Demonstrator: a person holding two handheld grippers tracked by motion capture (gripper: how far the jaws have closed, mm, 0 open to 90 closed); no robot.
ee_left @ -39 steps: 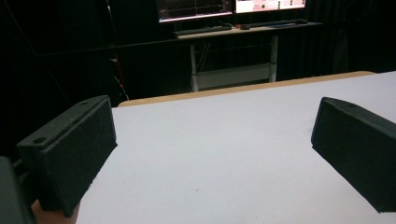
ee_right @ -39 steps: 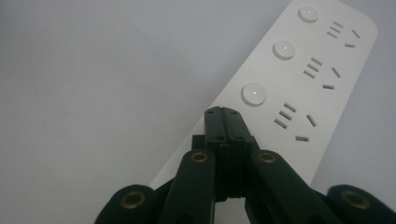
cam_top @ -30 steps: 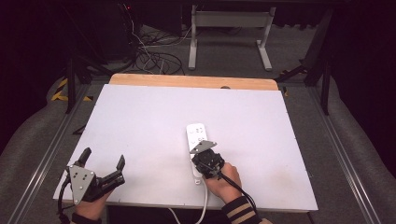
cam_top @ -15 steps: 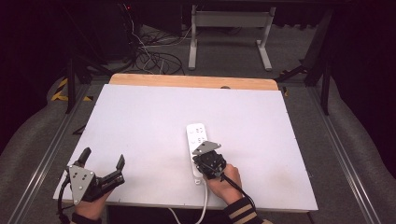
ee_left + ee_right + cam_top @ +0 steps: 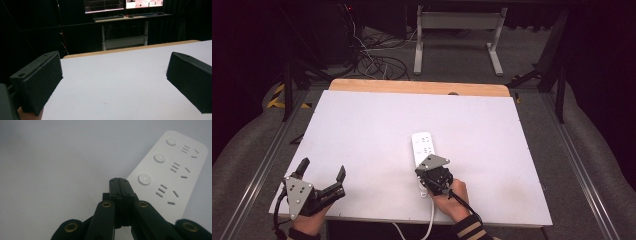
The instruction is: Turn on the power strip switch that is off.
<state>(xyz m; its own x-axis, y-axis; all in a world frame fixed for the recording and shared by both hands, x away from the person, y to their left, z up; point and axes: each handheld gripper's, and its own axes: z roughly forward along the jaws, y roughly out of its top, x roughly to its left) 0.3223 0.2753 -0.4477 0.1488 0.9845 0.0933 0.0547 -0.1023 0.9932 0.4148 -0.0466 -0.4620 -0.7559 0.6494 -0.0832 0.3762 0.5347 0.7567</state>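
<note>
Right hand-held gripper (image 5: 121, 185) is clenched empty beside the strip (image 5: 172, 170), left hand-held gripper (image 5: 320, 176) released; strip looks light, rigid, slick plastic, so I'd pinch its long edges.

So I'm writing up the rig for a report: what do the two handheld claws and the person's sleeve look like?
Both are black. The left claw has two blocky jaws with rough matte pads and a grey three-cornered plate with holes on top. The right claw carries the same grey plate; its linkage shows brass-coloured rivets and small screws in the right gripper view. A black cable trails from each. The right sleeve is dark with tan stripes.
</note>
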